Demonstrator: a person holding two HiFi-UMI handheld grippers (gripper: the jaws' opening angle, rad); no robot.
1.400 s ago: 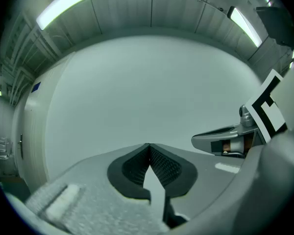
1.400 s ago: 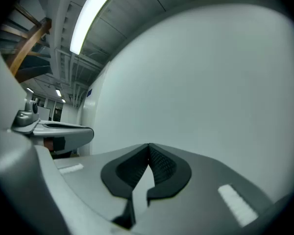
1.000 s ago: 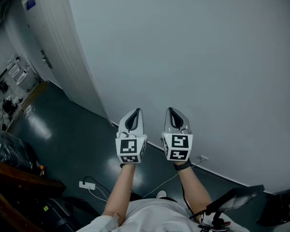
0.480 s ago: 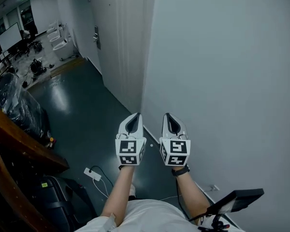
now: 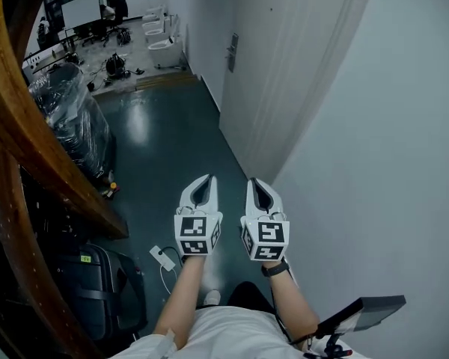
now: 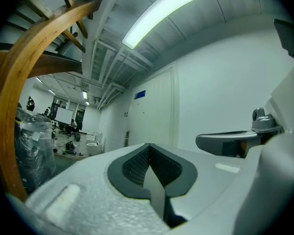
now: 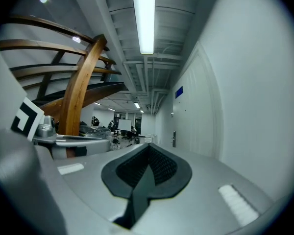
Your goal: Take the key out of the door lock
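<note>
A white door point(image 5: 284, 58) stands in the wall ahead on the right, with a metal handle plate point(image 5: 233, 52) at its far edge; the same plate point(image 7: 174, 139) shows small in the right gripper view. No key can be made out at this distance. My left gripper point(image 5: 204, 180) and right gripper point(image 5: 253, 182) are held side by side in front of me over the dark floor, well short of the door. Both are shut with nothing between their jaws. The left gripper view faces the door point(image 6: 157, 111) too.
A curved wooden stair rail point(image 5: 30, 126) runs down the left, with wrapped goods point(image 5: 71, 118) and a black case point(image 5: 101, 294) under it. A white power strip point(image 5: 165, 258) and cable lie on the floor point(image 5: 165, 148). White fixtures point(image 5: 161, 40) stand far down the corridor. Plain wall point(image 5: 404, 163) fills the right.
The head view has swung left: the blank wall gave way to the corridor, the door and the stair rail. Both grippers keep their place side by side, shut.
</note>
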